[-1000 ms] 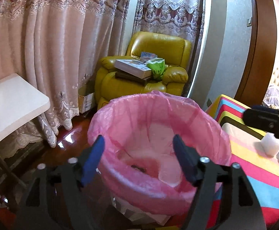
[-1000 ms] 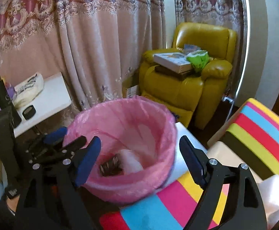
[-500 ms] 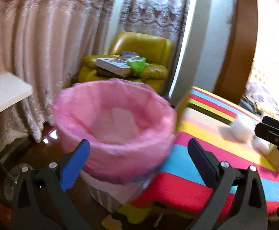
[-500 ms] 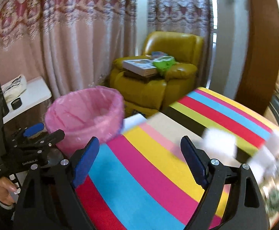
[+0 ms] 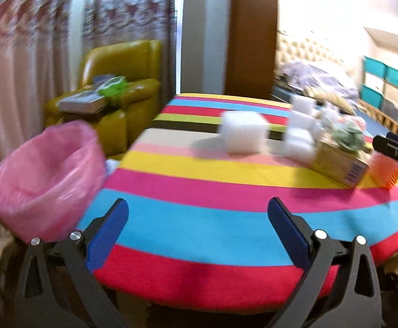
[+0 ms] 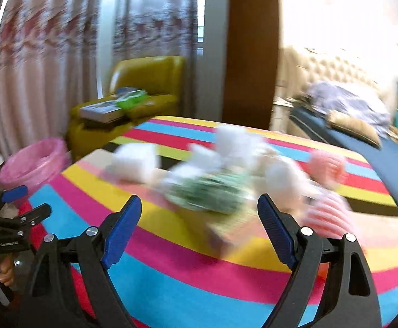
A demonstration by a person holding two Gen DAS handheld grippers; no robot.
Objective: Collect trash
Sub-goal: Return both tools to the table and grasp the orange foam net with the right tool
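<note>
Left wrist view: the left gripper (image 5: 199,229) hung spread and empty over the striped table (image 5: 188,224); white foam blocks (image 5: 244,135) lay far across it. The pink-lined bin (image 5: 45,175), beside the table's left edge, showed no contents.

Right wrist view: the right gripper (image 6: 199,229), also released and empty, faced blurred trash (image 6: 207,191). A hasty grab could scatter it.
</note>
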